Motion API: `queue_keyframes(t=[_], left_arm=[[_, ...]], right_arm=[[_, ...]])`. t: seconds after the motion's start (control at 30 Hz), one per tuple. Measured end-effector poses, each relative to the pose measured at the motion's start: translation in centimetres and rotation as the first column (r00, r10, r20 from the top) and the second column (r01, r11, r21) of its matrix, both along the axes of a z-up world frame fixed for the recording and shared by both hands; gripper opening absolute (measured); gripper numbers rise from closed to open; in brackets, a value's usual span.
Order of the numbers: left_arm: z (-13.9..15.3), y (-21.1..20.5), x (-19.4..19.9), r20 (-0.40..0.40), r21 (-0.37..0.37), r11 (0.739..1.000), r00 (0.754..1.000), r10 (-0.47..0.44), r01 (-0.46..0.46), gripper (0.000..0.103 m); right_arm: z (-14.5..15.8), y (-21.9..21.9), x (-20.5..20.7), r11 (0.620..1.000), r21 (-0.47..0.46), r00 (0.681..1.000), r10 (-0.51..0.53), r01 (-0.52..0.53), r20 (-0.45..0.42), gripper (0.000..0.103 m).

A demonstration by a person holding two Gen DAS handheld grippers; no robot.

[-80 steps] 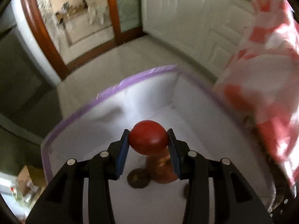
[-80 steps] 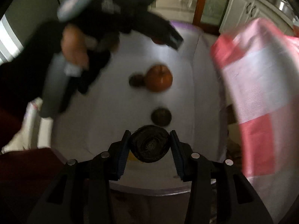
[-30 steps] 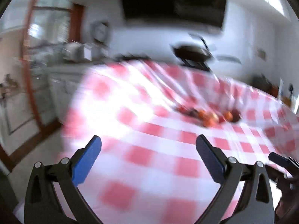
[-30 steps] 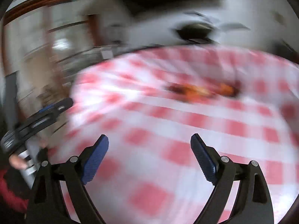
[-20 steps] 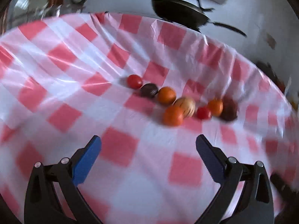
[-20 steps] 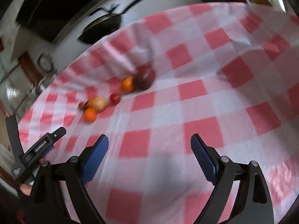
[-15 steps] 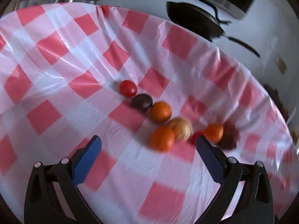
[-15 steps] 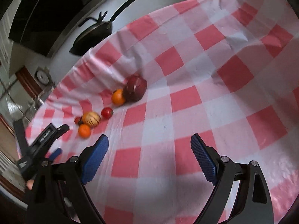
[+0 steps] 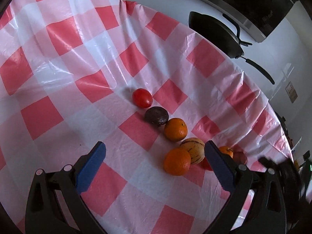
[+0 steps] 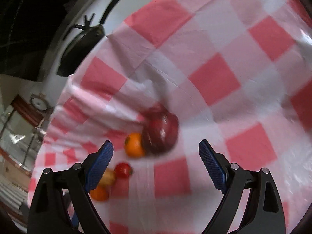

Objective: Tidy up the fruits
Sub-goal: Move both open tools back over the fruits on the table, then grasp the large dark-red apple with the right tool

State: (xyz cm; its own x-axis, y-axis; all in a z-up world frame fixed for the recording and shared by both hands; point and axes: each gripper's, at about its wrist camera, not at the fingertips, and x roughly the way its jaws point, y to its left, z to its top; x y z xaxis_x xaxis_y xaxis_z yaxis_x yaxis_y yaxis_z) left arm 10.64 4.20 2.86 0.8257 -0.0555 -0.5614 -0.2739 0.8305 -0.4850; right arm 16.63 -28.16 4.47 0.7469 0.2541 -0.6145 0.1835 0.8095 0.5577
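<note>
- Left wrist view: the left claw (image 9: 154, 155) is wide open and holds nothing.
- A red tomato (image 9: 142, 98), a dark fruit (image 9: 156, 115) and oranges (image 9: 175, 129) lie in a row on the checked cloth (image 9: 58, 62) over the counter.
- The right claw (image 10: 156, 152) is wide open too, above a big dark red fruit (image 10: 160, 129) touching an orange (image 10: 134, 144).

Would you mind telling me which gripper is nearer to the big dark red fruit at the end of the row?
Right. The right gripper is open with the dark red fruit just ahead between its fingers. The left gripper faces the oranges at the row's other part.
</note>
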Motion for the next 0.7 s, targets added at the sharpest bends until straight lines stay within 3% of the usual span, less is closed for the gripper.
queue_keyframes(t=[0.1,0.2,0.3,0.63,0.7], left_arm=[[0.0,0.0,-0.1,-0.005,0.001,1.0,1.0,0.003,-0.003,0.101],[-0.1,0.3,-0.1,-0.016,-0.01,1.0,1.0,0.011,-0.011,0.101],[-0.1,0.3,-0.2,-0.017,-0.01,1.0,1.0,0.009,-0.01,0.101],[-0.1,0.1,0.0,-0.024,0.001,1.0,1.0,-0.003,0.003,0.101],[-0.1,0.0,0.1,-0.027,0.002,1.0,1.0,-0.011,0.011,0.101]], right_arm=[[-0.2,1.3,2.5,0.997,-0.071,0.998,-0.029,0.025,-0.054,0.085],[-0.8,2.2,4.1,0.985,-0.162,0.991,-0.08,0.062,-0.11,0.077],[-1.8,2.1,5.0,0.98,-0.177,0.98,-0.118,0.09,-0.157,0.07],[-2.0,4.2,6.8,0.944,-0.32,0.968,-0.152,0.082,-0.199,0.068],[-2.0,4.2,6.5,0.948,-0.315,0.974,-0.12,0.055,-0.192,0.058]])
